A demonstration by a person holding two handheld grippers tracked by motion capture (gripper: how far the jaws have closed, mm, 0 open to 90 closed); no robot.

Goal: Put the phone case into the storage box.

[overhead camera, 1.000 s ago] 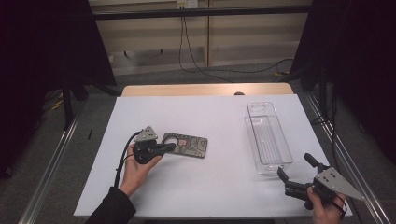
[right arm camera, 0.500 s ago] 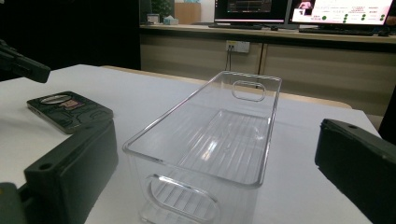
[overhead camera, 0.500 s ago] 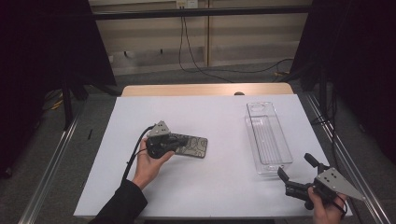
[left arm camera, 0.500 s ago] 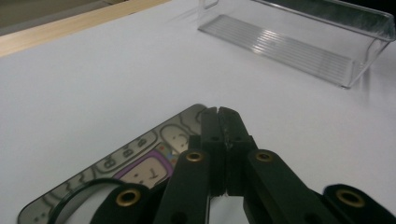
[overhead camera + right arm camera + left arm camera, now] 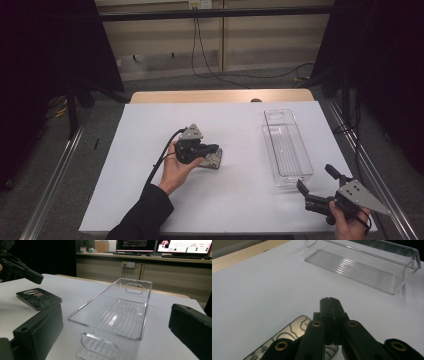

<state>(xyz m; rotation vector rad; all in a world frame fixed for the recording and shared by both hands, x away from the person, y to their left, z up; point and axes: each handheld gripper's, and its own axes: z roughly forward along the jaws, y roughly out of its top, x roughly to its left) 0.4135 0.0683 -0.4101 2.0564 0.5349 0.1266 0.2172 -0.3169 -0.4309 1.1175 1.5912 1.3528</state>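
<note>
On the table (image 5: 150, 200), a phone case (image 5: 214, 160) lies left of the clear bin (image 5: 286, 146); the left gripper (image 5: 215, 148) hovers over the case, the right gripper (image 5: 316, 183) sits just before the bin's near end
</note>
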